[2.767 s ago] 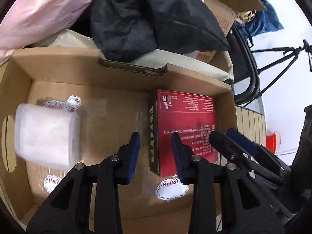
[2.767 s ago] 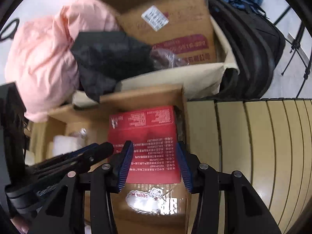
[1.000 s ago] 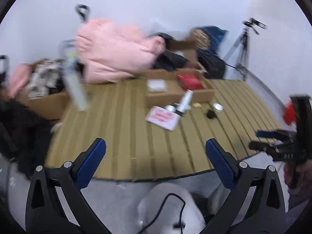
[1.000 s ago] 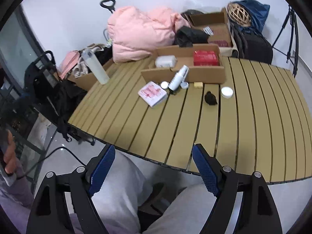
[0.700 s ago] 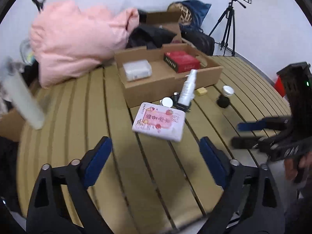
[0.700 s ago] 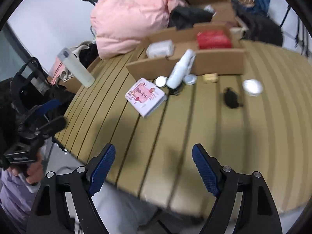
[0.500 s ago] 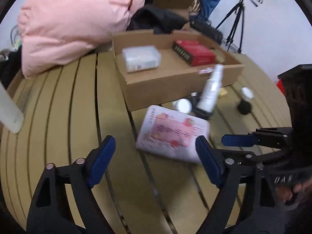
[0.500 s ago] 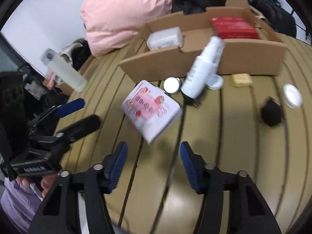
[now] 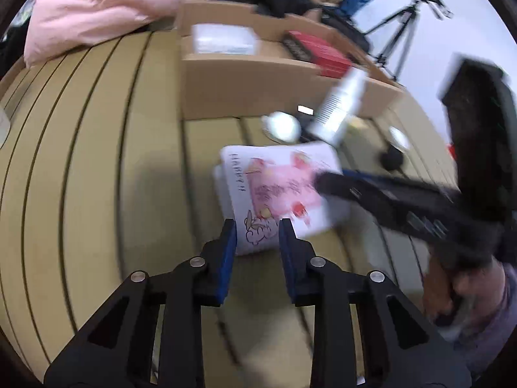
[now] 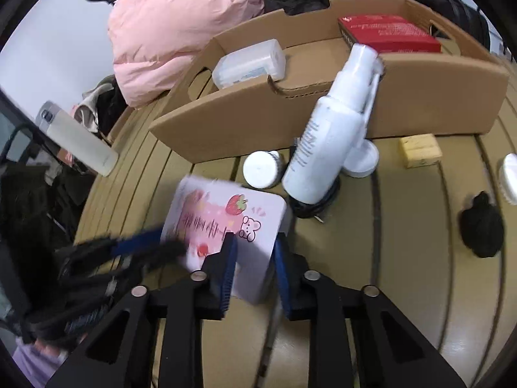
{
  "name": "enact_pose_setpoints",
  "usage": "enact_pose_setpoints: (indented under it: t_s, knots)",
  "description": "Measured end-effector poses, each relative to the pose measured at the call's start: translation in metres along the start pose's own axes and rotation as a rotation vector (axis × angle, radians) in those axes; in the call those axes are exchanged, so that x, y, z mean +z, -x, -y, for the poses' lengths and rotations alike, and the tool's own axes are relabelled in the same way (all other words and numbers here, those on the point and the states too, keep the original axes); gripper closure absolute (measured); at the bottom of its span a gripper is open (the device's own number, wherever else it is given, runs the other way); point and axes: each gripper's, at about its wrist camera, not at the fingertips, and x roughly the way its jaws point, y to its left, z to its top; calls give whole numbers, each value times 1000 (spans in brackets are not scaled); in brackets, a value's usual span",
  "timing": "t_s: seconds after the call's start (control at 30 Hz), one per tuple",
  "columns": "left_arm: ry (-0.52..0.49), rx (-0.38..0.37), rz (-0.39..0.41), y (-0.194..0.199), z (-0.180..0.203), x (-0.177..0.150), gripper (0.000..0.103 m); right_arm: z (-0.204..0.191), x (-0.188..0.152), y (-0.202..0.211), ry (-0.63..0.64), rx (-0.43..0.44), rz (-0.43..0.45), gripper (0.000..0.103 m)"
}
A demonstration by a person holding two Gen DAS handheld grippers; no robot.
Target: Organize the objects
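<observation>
Honestly, the pink-printed box (image 10: 226, 223) lying flat on the bench (image 10: 404, 258) by the cardboard tray (image 10: 323, 106) looks light, stiff and a bit slick. Both the left gripper (image 9: 257, 228) and right gripper (image 10: 255, 242) are closing on its near corners, not clearly pinching yet. Edges seem the best hold.

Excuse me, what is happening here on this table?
A person is tidying. Both tongs, left and right, are closing on opposite ends of the flat white-and-pink strawberry-print box lying on the slatted table. Behind it, the open cardboard tray already holds a red box.
</observation>
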Motion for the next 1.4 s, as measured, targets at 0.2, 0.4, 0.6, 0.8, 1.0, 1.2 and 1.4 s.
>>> enact_pose_setpoints:
  t_s: [0.2,0.4,0.6,0.8,1.0,1.2,1.4]
  knots:
    - [70,35,19,-5,-4,-4,77,1,-14,15,65,-34,3,78]
    - [150,72,68,5,-6,-3,99,1,-19,14,79,-7,-1,78]
    - [151,49,87,67,40,-27,101,-10,-33,56,94,1,22,89]
    - [160,-62,147,112,90,-50,103,-13,-75,148,120,12,103,90]
    - [130,-69,142,108,106,-39,103,2,-83,181,87,-10,140,92]
    - [123,-87,165,107,101,-9,103,7,-69,191,85,-4,167,94]
    - [102,-43,203,95,80,69,103,-9,-5,181,164,7,207,103]
